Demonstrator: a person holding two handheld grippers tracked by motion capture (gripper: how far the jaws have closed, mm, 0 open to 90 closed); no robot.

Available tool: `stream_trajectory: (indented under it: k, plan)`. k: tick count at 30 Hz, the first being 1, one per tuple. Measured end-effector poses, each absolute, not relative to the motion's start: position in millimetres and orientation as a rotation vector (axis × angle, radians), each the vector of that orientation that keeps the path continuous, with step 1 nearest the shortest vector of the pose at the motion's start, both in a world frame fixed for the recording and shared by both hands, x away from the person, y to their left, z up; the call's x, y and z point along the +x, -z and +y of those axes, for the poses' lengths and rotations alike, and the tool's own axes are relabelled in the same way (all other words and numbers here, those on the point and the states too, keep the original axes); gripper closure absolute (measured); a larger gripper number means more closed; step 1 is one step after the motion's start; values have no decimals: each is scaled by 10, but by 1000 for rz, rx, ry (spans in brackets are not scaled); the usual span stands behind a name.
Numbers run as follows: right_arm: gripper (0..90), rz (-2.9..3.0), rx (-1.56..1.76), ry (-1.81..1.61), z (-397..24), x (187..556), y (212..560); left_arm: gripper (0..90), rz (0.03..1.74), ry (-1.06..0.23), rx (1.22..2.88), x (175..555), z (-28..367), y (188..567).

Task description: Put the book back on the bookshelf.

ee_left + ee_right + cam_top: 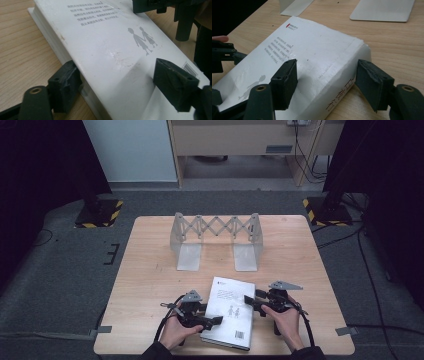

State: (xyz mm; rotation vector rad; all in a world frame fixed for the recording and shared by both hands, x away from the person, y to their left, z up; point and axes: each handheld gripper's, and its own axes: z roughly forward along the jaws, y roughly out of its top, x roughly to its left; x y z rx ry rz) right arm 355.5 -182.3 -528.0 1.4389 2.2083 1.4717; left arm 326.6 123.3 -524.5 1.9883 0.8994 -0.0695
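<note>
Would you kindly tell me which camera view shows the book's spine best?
The right gripper view: the book's spine faces the camera, its printed characters visible. The high view shows the book from above, spine edge-on. The left gripper view shows its cover and page edge instead.

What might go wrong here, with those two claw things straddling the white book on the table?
1. The left gripper straddles the white book's page edge with one jaw under it and one on the cover; the cover alone may lift or crease.
2. The right gripper sits astride the spine corner, whose wrapping is already crumpled; closing there may tear it further.
3. The book lies near the table's front edge, so an uneven pull might slide it off.
</note>
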Motion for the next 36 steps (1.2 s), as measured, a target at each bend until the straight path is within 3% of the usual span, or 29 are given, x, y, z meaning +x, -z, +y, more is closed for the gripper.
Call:
stream_trajectory:
  k: [11,16,27,36]
  plan:
    - [386,2205,1346,-1473,-1760,3735,5274,191,881,71,2012,3193,1223,5227]
    - [376,2207,1376,-1475,-1789,3711,5271,238,890,102,2003,3232,1264,5221]
    - [340,2170,1397,-1469,-2018,3594,5208,301,798,-67,1985,3241,1306,5066]
    - [326,2162,1397,-1478,-2034,3600,5191,334,737,-43,1948,3300,1216,5001]
